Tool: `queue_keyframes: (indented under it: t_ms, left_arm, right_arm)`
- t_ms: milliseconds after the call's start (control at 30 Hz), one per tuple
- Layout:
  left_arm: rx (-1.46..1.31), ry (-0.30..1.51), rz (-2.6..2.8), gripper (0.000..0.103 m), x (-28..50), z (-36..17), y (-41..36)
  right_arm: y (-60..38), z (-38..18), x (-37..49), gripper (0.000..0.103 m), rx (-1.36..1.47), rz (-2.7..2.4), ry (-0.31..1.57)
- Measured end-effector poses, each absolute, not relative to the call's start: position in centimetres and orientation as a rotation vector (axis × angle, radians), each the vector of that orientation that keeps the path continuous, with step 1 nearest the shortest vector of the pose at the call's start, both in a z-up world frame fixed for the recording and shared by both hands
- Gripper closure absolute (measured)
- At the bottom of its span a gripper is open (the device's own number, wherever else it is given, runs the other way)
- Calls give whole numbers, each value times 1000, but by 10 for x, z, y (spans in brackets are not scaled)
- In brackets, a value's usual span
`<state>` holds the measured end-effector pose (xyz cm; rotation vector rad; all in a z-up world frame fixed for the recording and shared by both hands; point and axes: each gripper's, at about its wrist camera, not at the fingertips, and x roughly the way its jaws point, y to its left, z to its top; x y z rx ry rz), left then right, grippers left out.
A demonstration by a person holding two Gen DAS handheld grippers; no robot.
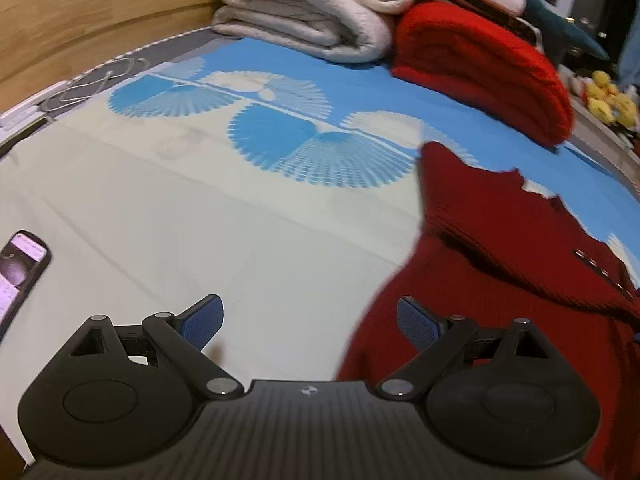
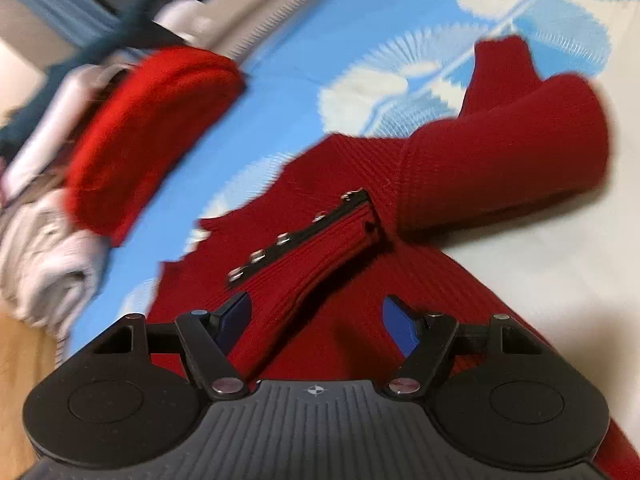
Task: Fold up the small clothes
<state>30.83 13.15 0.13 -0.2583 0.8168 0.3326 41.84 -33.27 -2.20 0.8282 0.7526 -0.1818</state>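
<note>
A dark red ribbed knit garment (image 1: 500, 264) with a black snap-button strip lies on the bed sheet (image 1: 200, 208), at the right of the left wrist view. My left gripper (image 1: 308, 324) is open and empty over the pale sheet, its right finger at the garment's left edge. In the right wrist view the garment (image 2: 340, 248) fills the middle, with the snap strip (image 2: 296, 236) running diagonally and one sleeve (image 2: 516, 160) folded over at the upper right. My right gripper (image 2: 316, 320) is open just above the garment's body, holding nothing.
A folded bright red blanket (image 1: 480, 68) and stacked beige blankets (image 1: 312, 4) lie at the head of the bed. A lit phone (image 1: 20, 268) lies at the left edge. A white cable (image 1: 92, 84) lies by the wooden headboard (image 1: 80, 8). Yellow plush toys (image 1: 608, 100) are at the far right.
</note>
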Motion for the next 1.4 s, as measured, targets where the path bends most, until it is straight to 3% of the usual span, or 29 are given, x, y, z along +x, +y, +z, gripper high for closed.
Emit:
queue_keyframes:
  t_ms: [67, 100, 333, 467, 600, 667, 767, 800, 1067, 1267, 1400]
  left_arm:
    - [-260, 830, 364, 7, 312, 1, 140]
    - [-266, 839, 375, 7, 314, 0, 144]
    - [-280, 876, 372, 7, 314, -4, 154]
    - [-267, 870, 395, 7, 313, -6, 155]
    - [-265, 890, 389, 7, 316, -10, 153]
    - [-248, 887, 377, 7, 317, -10, 149]
    - [-228, 883, 362, 7, 317, -10, 144]
    - [-226, 886, 354, 7, 318, -10, 143]
    - [-225, 877, 352, 7, 316, -8, 142]
    - [-212, 894, 370, 7, 319, -15, 139]
    - [-191, 915, 384, 7, 325, -23, 133]
  right_arm:
    - [-328, -28, 444, 59, 803, -243, 774]
    - [-325, -27, 452, 94, 778, -261, 772]
    - [-282, 57, 436, 94, 519, -18, 465]
    - [-299, 49, 431, 94, 517, -44, 434]
    - [-336, -31, 469, 87, 629, -201, 780]
    - [-345, -40, 455, 83, 687, -163, 732]
    - [-348, -25, 433, 51, 638, -110, 725]
    - [-353, -16, 423, 33, 619, -118, 724]
    - [-478, 22, 318, 27, 720, -319, 475]
    - [-562, -29, 296, 25, 1062, -397, 483]
    - [-584, -43, 326, 25, 1103, -399, 507]
